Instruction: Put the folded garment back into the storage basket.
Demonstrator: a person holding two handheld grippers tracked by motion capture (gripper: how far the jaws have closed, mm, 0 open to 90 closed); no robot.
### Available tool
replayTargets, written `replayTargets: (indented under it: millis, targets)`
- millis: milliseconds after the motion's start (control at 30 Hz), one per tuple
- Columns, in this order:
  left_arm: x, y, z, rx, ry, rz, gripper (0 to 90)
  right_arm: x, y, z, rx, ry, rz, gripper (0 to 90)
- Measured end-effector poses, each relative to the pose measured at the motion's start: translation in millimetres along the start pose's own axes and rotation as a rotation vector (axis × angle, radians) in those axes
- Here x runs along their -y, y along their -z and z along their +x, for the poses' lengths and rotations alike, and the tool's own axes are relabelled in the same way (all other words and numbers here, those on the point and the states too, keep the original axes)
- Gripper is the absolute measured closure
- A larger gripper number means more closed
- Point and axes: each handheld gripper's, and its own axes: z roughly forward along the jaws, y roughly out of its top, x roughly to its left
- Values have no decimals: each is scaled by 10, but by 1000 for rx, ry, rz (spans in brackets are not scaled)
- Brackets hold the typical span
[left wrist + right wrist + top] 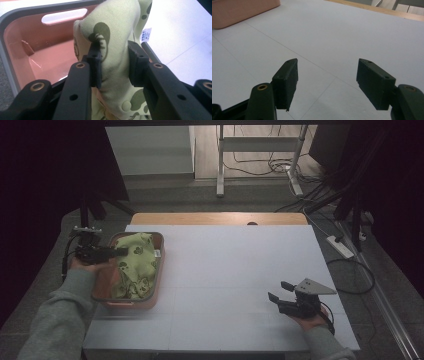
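- High view: one pale green printed garment (134, 265) lay in the single pink basket (158, 287) at the table's (230, 270) left side, the left gripper (121, 252) reaching in over it.
- Left gripper view: its jaws pinched a raised fold of the garment; the cloth looked soft, light and limp, best taken by a bunched fold.
- Right gripper view: the right gripper (327, 85) hung spread and empty above the white table.

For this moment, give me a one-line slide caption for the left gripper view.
Left tool pinching a fold of pale green patterned cloth above the pink basket.
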Motion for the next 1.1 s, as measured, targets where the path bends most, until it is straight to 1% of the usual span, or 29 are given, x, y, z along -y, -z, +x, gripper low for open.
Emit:
replayTargets:
  millis: [267,433,700,800,967,1067,1100]
  targets:
    - [0,-47,25,-27,11,13,680,1,0,0,0,0,1,342]
    - [-3,-85,49,-53,20,28,680,1,0,-1,0,0,0,342]
    - [-16,-177,96,-77,40,61,680,2,1,-4,0,1,1,342]
    - [-20,-218,114,-92,48,76,680,3,0,-4,-1,1,1,342]
    - [-22,-302,164,-110,60,114,679,4,-1,-5,-1,1,3,341]
    - [-24,-333,189,-116,71,121,678,5,0,-6,0,0,1,342]
    - [-25,-339,198,-119,69,128,678,6,0,-6,0,0,1,342]
